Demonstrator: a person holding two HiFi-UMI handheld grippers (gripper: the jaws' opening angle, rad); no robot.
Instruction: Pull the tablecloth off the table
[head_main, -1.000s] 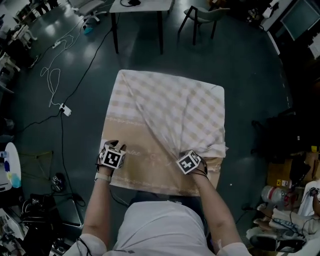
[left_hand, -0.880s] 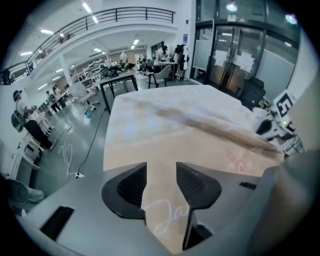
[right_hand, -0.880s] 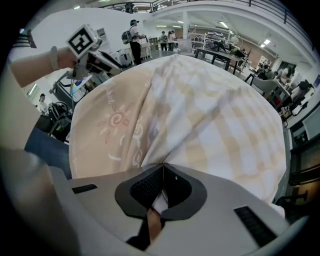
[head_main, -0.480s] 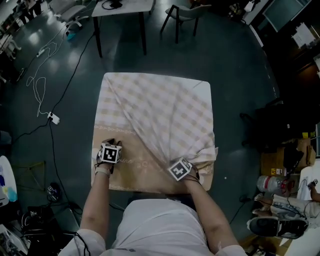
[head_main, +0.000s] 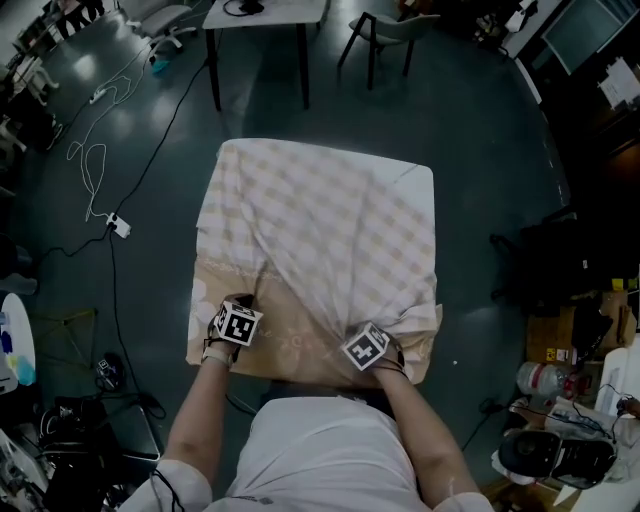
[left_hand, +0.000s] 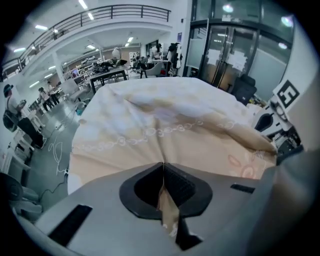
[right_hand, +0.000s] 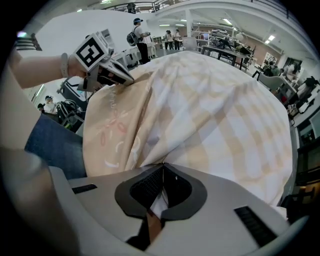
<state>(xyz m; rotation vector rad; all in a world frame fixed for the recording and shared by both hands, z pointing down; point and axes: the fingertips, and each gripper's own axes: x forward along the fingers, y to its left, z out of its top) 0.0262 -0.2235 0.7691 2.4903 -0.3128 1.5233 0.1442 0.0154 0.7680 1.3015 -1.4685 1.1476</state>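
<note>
The tablecloth (head_main: 330, 230) covers the desk, pulled into folds that run toward its near edge. The left gripper's (left_hand: 162, 170) fingers have just closed, pinching its tan border. The right gripper's (right_hand: 161, 172) fingers pinch a gathered fold by the near right corner.

A white worktop (head_main: 262, 14) on dark legs stands on the dark floor (head_main: 480, 150), a chair (head_main: 395, 28) beside it. A white cable (head_main: 92, 160) loops at the left, near a white plug block (head_main: 120, 226). Cardboard boxes (head_main: 556, 345) sit at the right.
</note>
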